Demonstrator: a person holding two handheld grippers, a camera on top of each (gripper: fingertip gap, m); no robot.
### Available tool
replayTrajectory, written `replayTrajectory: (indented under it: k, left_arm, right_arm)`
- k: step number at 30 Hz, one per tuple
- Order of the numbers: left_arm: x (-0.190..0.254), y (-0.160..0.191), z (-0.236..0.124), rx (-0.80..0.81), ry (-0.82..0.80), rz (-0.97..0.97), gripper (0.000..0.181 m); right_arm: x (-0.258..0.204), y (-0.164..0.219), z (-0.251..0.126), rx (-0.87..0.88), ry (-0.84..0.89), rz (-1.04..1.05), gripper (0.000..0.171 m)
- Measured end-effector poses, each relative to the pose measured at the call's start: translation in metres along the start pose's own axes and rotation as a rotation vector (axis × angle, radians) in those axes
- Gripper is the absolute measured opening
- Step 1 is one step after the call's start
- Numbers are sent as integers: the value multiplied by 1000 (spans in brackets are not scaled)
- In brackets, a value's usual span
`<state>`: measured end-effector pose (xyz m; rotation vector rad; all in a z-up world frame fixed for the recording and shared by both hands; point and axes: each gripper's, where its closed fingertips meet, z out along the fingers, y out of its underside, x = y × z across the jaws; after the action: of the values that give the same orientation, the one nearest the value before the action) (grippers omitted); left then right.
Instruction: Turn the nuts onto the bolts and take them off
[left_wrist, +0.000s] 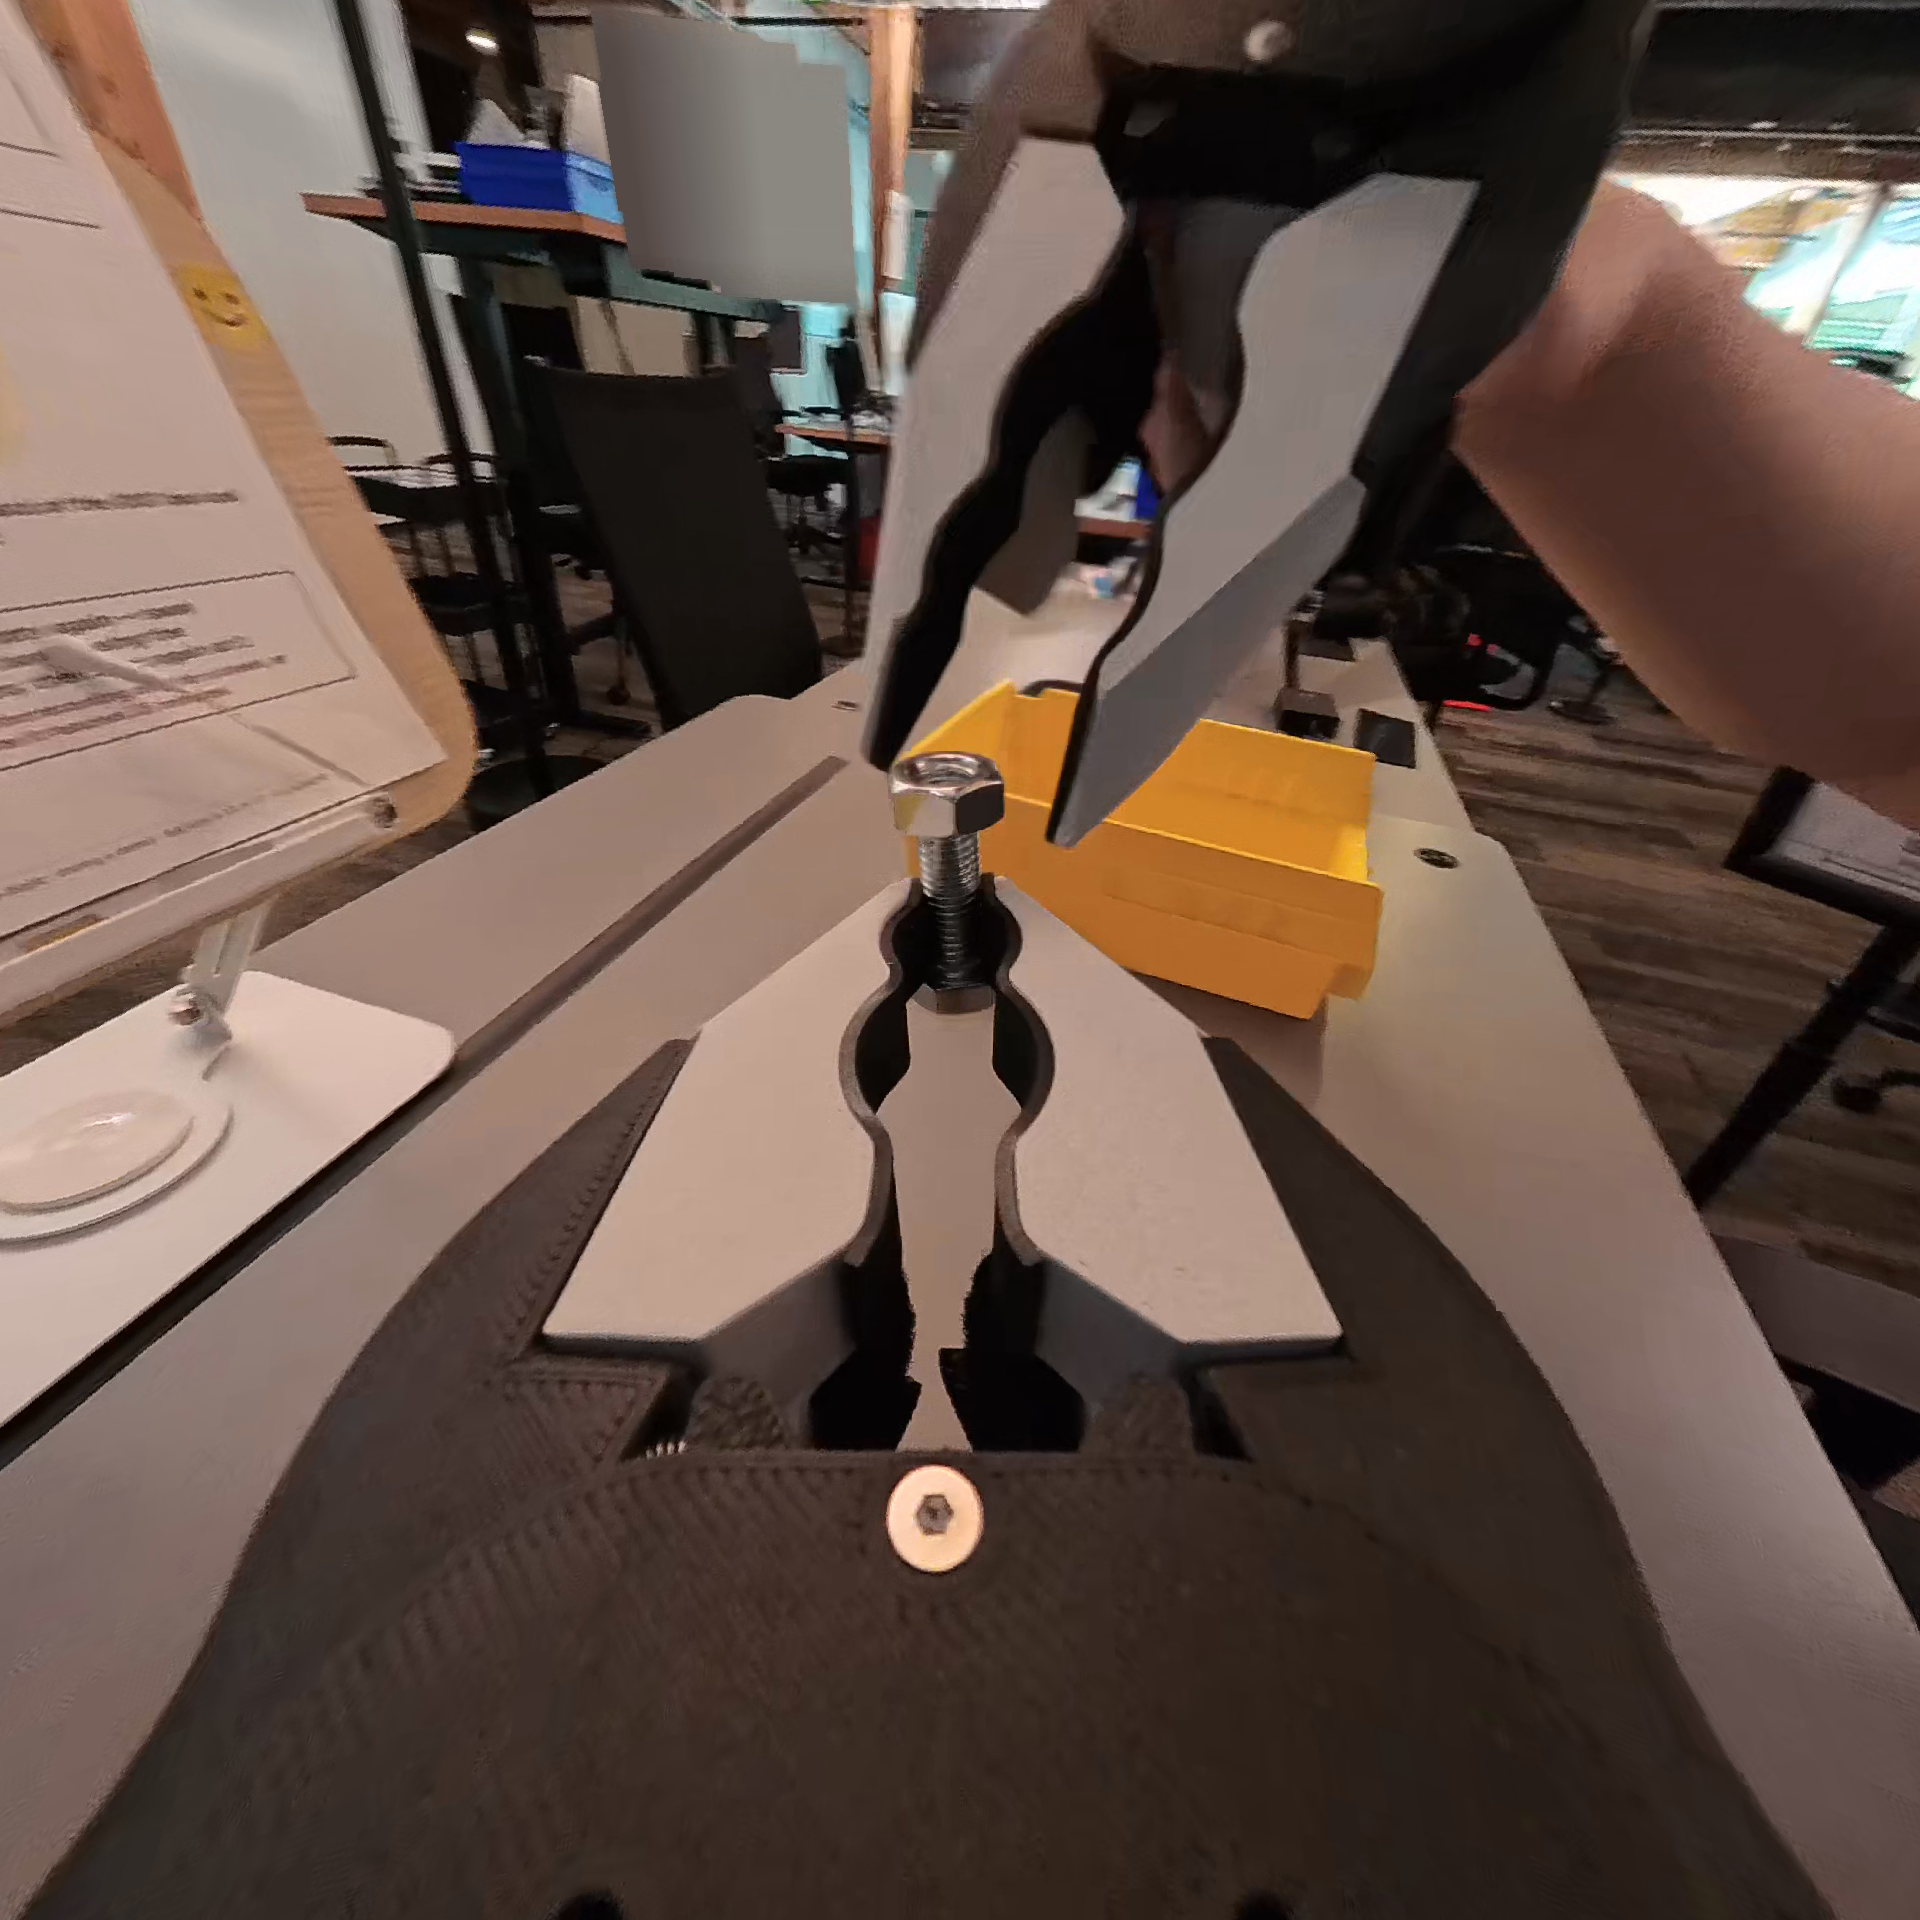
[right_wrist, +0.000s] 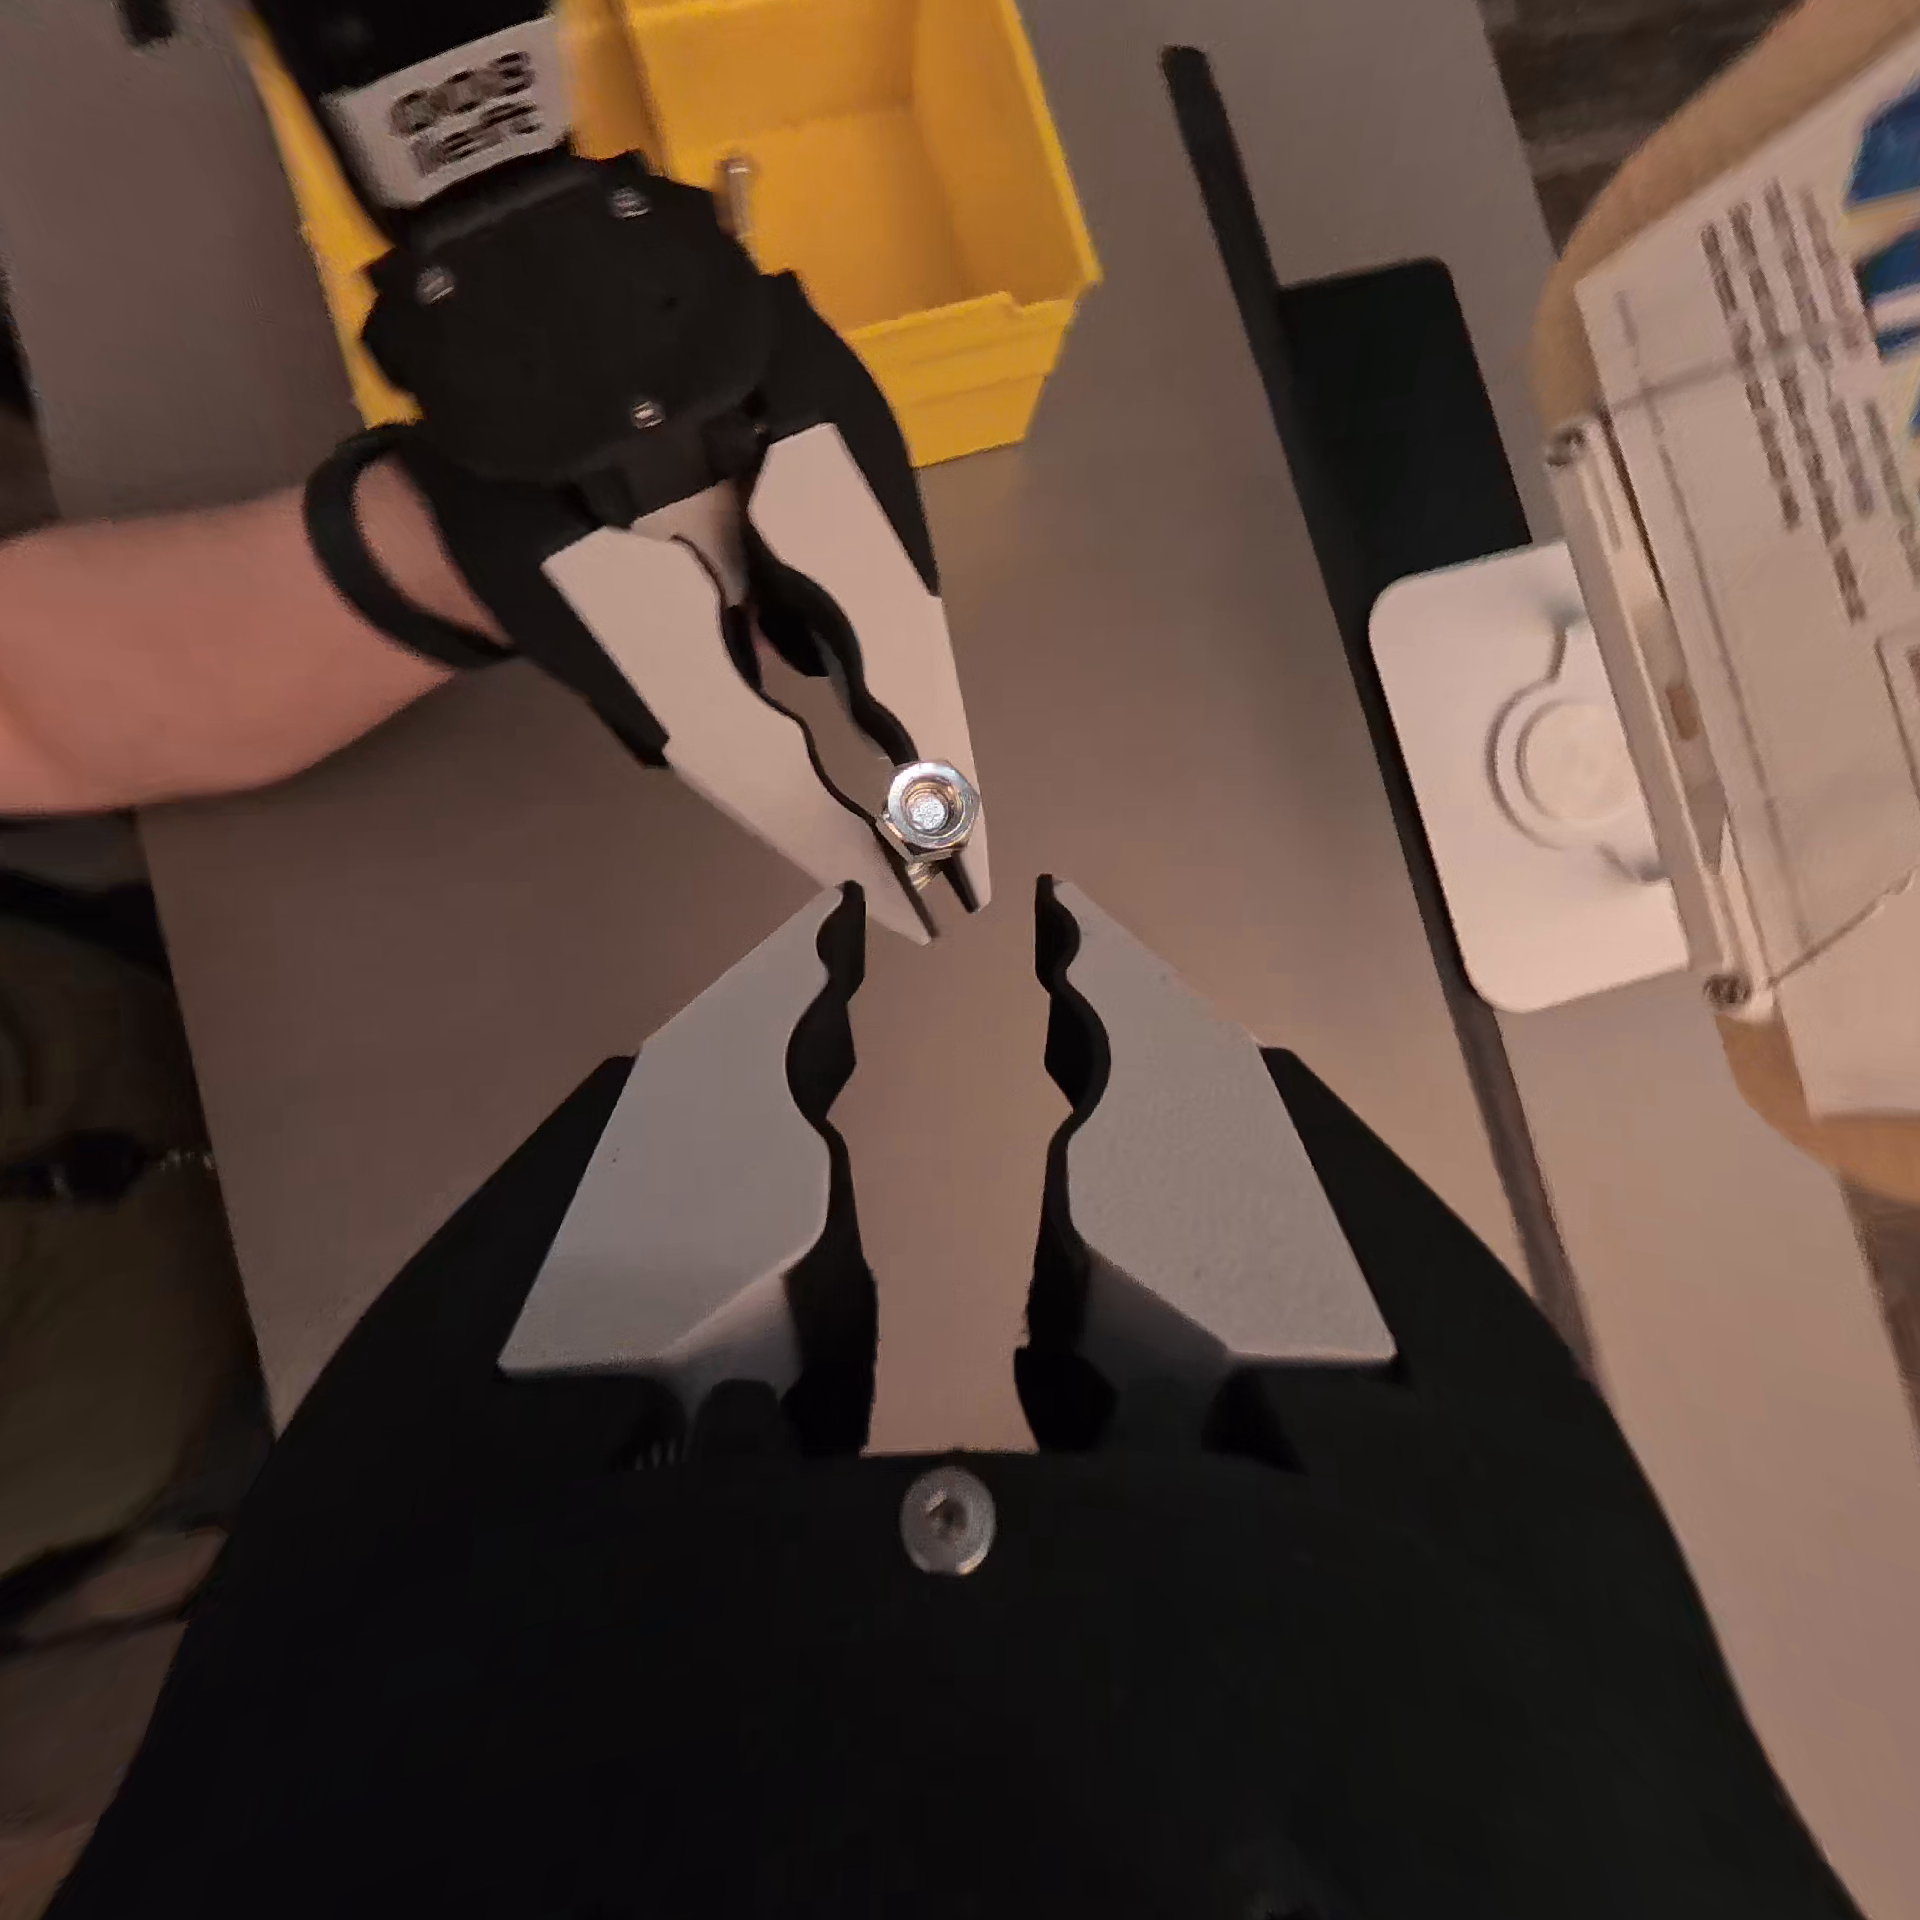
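Observation:
My left gripper (left_wrist: 948, 902) is shut on a silver bolt (left_wrist: 951, 925) and holds it upright, threaded end up. A silver hex nut (left_wrist: 947, 794) sits at the top of the bolt. My right gripper (left_wrist: 971, 795) hangs open just above and around the nut, its fingers apart and not touching it. In the right wrist view I look down on the nut (right_wrist: 930, 808) and the bolt end, held near the tips of the left gripper (right_wrist: 940, 883). My right gripper (right_wrist: 943, 891) is open just below them in that view.
A yellow bin (left_wrist: 1226, 883) stands on the grey table (left_wrist: 1455, 1091) behind the bolt; a small bolt (right_wrist: 736, 192) lies in the bin (right_wrist: 935, 343). A sign on a white stand (left_wrist: 208, 1070) is at the left. A dark groove (left_wrist: 675, 883) runs along the table. Less than 4 cm separates the two grippers' tips.

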<state>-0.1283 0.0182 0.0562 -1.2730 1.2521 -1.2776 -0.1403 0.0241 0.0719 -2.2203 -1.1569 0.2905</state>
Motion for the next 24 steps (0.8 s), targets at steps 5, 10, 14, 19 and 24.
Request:
replayTrajectory:
  k: [5,10,14,19,24]
  left_arm:
    - [27,-2,-4,-4,173,3,7]
    - [44,4,-3,-46,254,48,7]
    - [39,9,0,-73,213,72,7]
    - [11,5,1,-55,45,44,7]
    - [3,-4,-1,-18,-22,26,7]
  right_arm:
    - [-20,1,-12,1,-134,-261,36]
    - [-36,-5,-8,1,-260,-270,30]
    - [-36,4,-2,-82,-267,-200,17]
    - [-10,-8,7,-47,-71,69,17]
    - [-1,-18,5,98,74,95,32]
